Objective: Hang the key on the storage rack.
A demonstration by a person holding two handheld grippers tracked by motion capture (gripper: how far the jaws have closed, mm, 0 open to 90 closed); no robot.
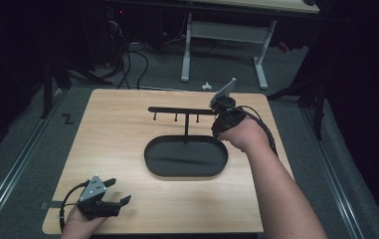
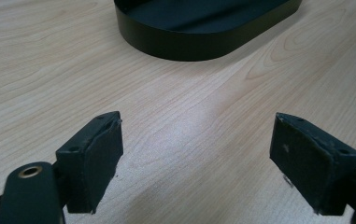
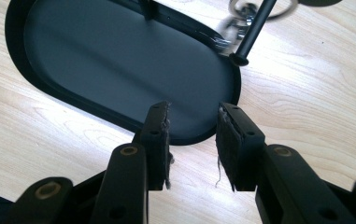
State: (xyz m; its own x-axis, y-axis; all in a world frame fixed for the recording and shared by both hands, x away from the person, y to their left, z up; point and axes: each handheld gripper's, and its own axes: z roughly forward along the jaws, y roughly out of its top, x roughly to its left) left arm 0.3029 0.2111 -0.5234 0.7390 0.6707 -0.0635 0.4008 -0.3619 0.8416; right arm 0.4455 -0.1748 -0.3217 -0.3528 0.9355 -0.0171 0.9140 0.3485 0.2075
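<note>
Key ring: it hangs by the right end peg of the black hook stand (image 1: 184, 112), blurred, at the top of the right gripper view (image 3: 241, 14).
Stand base: black oval tray (image 1: 152, 164) mid-bench (image 1: 112, 129).
Right hand-held gripper (image 1: 222, 107): by that end of the bar, jaws nearly together, nothing between them (image 3: 192, 140).
Left hand-held gripper (image 1: 115, 191): at the near left corner, jaws wide apart, empty (image 2: 194, 154).
Doing it well: probably draw the jaws straight back from the peg, slowly, so the ring stays seated.
</note>
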